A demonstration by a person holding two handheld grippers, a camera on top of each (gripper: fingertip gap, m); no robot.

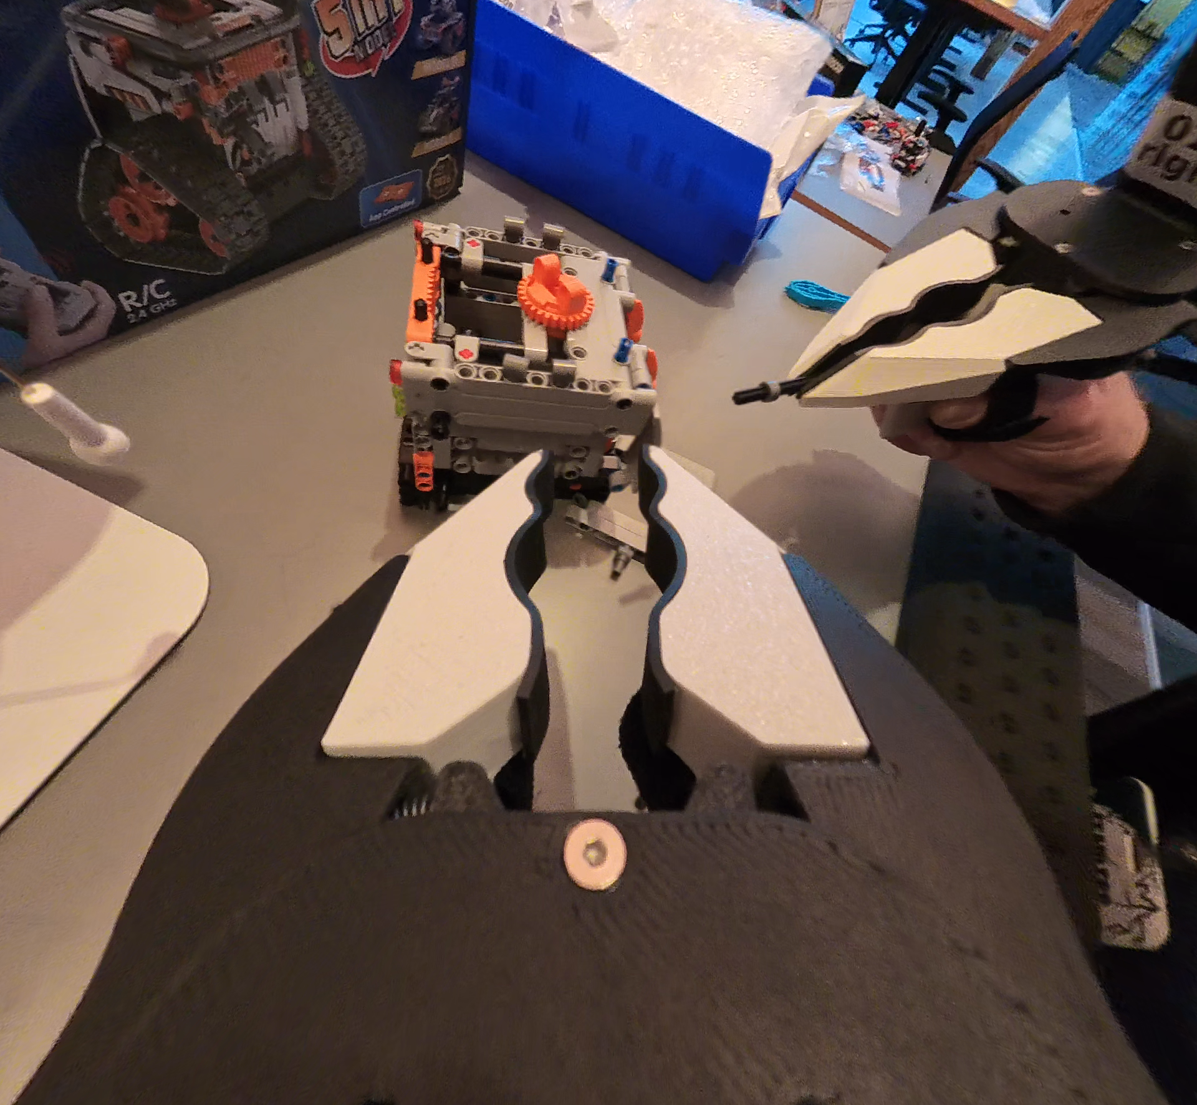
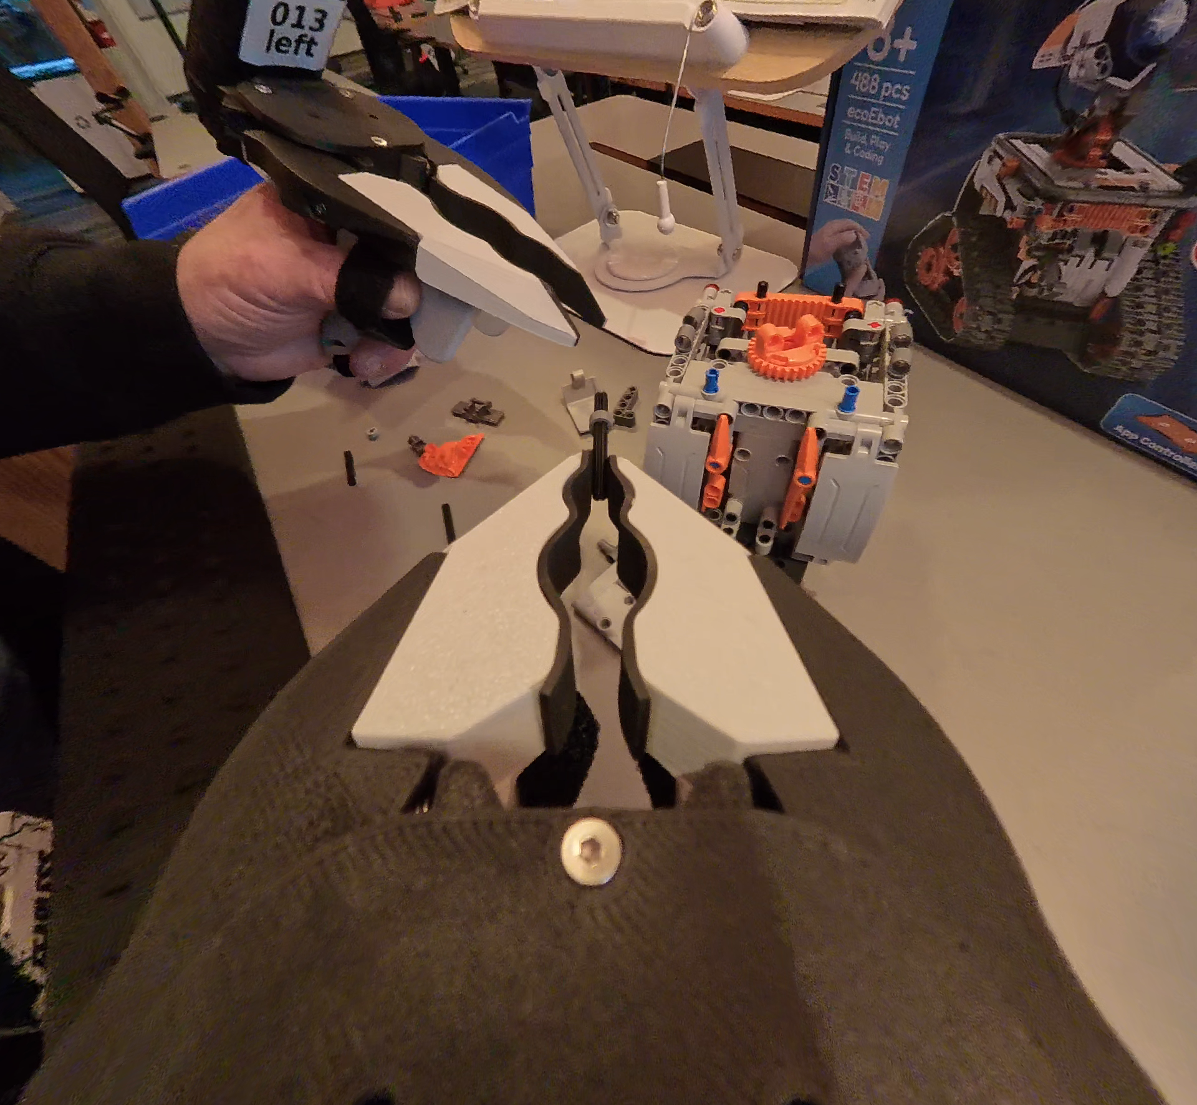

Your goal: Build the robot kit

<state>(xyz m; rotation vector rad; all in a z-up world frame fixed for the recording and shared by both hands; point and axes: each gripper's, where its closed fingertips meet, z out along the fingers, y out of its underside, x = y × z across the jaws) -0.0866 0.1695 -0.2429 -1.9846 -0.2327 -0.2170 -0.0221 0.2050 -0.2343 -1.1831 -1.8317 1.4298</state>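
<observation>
A thin black plastic axle point(image 2: 600, 440) is clamped in the right gripper point(image 2: 599, 470); the left gripper point(image 1: 594, 459) fingers are held apart near the grey-and-orange brick-built vehicle body point(image 1: 524, 355).

We hold the left gripper point(image 1: 596, 478) with its fingers parted. Our right gripper point(image 2: 599, 472) pinches nearly closed, hand point(image 1: 1010, 446) gripping

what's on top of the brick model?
An orange gear with a knob sits on the brick model, plus two blue pins. The interior below the gear is mostly hidden.

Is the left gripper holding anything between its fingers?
No. In the left wrist view the left gripper is open with nothing clamped, its tips just short of the brick model.
</observation>
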